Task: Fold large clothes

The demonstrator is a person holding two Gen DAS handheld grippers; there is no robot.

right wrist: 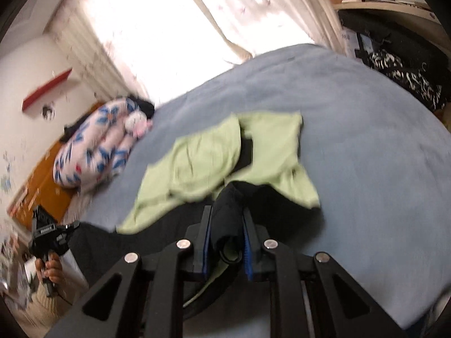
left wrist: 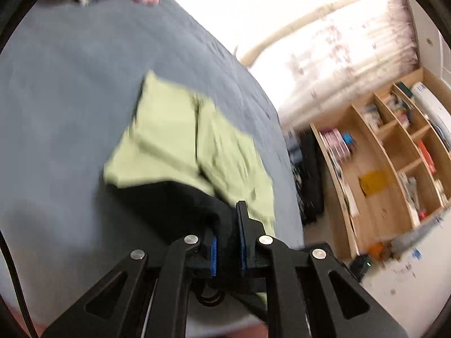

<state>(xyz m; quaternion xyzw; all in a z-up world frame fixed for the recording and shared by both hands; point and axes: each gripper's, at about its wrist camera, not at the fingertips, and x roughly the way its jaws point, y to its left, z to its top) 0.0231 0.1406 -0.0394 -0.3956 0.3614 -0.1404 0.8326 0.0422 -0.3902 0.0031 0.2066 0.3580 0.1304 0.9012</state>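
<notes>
Left wrist view: the left gripper (left wrist: 227,235) was clamped on the black-and-green fabric garment (left wrist: 197,140) spread on the grey-blue bed cover (left wrist: 56,98); the right gripper (right wrist: 225,239) was likewise closed on its dark edge. Both corners ought to be carried evenly forward, kept clear of the floral pillow (right wrist: 93,146).

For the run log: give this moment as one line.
stage: mid-fold | left gripper: shut on garment's black part | right gripper: shut on same | garment: green and black, on blue-grey bed
</notes>
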